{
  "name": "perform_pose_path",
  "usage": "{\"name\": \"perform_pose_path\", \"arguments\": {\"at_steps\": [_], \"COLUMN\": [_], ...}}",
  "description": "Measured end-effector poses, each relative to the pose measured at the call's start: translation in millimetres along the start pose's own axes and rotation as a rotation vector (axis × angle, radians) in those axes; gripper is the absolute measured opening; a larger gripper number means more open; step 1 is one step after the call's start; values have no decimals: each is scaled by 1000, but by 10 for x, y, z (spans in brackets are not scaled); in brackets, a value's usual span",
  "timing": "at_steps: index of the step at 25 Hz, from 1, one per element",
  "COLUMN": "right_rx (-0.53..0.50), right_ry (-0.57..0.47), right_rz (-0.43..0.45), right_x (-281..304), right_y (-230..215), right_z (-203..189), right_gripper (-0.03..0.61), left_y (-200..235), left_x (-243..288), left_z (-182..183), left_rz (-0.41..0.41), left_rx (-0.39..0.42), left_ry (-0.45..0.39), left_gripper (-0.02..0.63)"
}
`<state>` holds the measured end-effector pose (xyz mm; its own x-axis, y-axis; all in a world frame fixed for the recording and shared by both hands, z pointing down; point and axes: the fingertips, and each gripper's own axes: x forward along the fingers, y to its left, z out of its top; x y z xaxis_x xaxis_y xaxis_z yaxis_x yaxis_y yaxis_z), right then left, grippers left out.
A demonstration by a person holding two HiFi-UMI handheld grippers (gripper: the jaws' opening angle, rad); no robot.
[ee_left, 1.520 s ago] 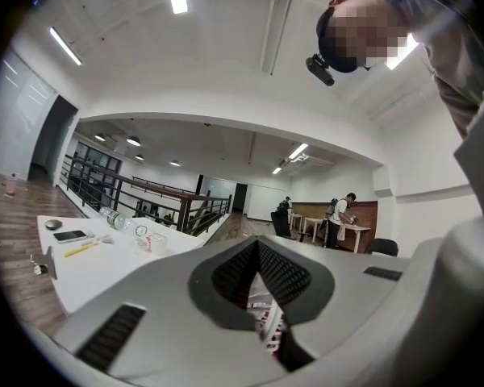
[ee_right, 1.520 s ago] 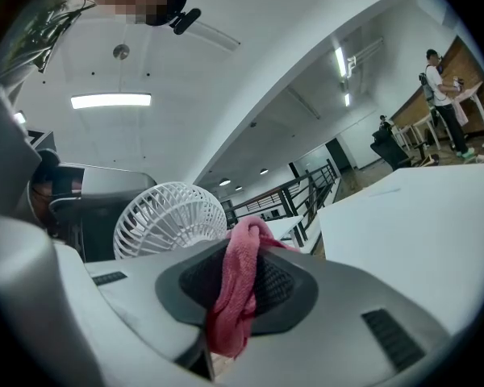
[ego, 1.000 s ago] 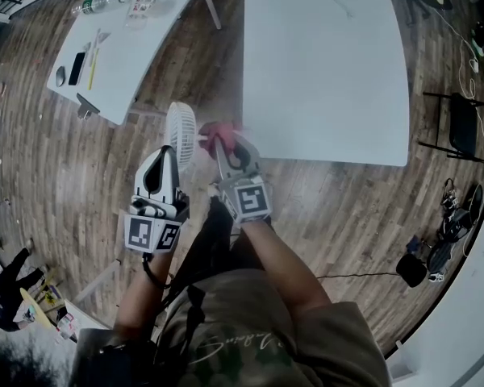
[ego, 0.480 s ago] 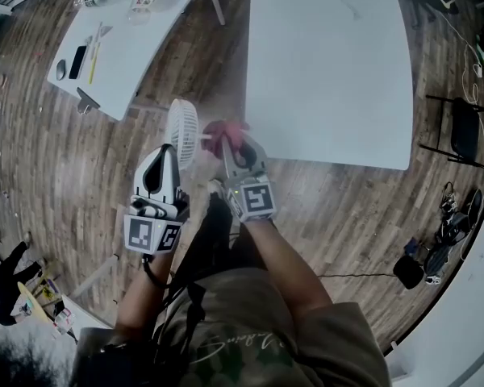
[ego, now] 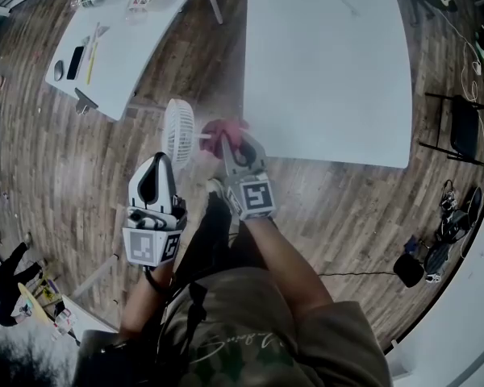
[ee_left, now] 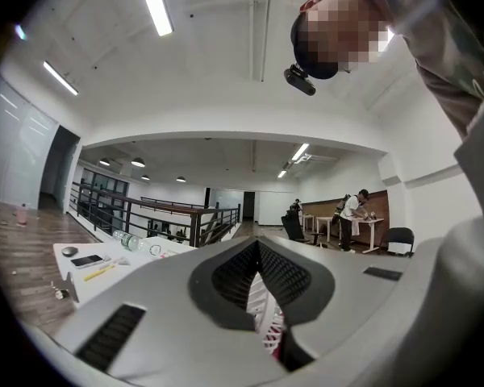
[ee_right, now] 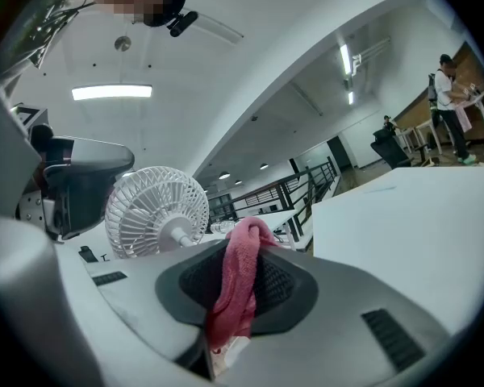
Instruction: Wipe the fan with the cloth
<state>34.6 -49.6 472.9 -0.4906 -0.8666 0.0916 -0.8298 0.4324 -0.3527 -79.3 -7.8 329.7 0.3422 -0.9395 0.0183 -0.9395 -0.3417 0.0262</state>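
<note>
Clamping folded pink terry cloth: right gripper, jaws clenched; cloth tip just beside fan hub. Left gripper: jaws pinched on fan, held midair. Fan: white plastic, round ribbed grille.

The fan is white plastic, ribbed and faintly glossy. Beside the fan, the cloth is fuzzy pink terry. Below the fan, the floor is matt wood planking.

Fan (white), pink cloth — just beside
</note>
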Motion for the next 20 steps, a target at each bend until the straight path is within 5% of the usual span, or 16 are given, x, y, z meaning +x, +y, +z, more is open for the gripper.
{"name": "perform_pose_path", "arguments": {"at_steps": [20], "right_rx": [-25], "right_ry": [31], "right_rz": [-62], "right_x": [-66], "right_y": [-227], "right_z": [-210], "right_gripper": [81], "left_y": [82], "left_x": [-471], "left_z": [-421], "left_rz": [88], "left_rx": [-55], "left_ry": [65], "left_gripper": [20]}}
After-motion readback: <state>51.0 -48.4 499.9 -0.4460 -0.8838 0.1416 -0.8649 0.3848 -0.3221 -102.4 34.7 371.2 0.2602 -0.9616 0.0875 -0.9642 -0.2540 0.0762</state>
